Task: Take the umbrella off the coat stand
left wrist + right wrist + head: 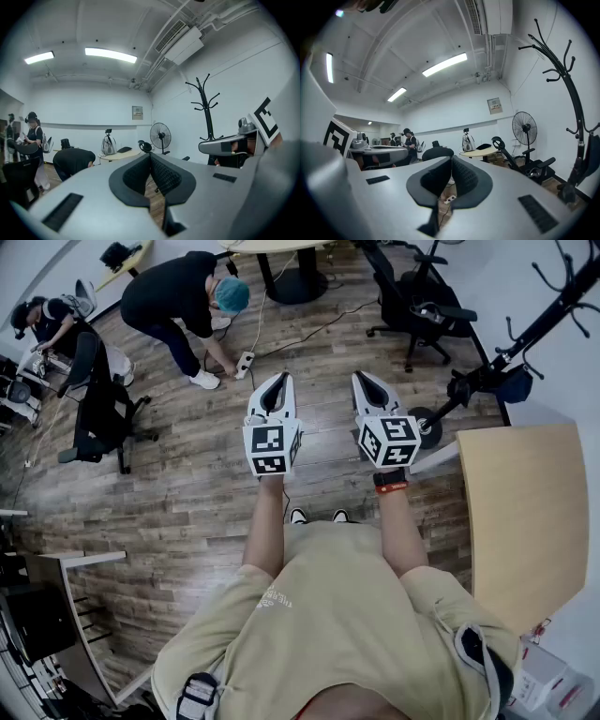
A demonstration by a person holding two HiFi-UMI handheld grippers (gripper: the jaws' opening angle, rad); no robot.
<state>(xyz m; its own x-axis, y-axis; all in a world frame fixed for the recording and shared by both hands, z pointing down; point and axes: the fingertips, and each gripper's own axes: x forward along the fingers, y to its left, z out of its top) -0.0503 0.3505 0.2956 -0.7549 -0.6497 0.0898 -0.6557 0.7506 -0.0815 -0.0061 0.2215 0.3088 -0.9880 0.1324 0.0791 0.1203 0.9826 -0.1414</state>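
Observation:
A black coat stand rises at the right, by the white wall. A dark blue folded umbrella hangs low on it. In the right gripper view the coat stand is at the right edge, with the umbrella beside its pole. The left gripper view shows the coat stand further off. Both grippers are held level side by side over the wooden floor, well short of the stand. My left gripper is shut and holds nothing. My right gripper is shut too, also bare.
A light wooden table stands close at the right. A black exercise bike is ahead, and a black office chair at the left. A person in a teal cap bends over a power strip. A standing fan is by the far wall.

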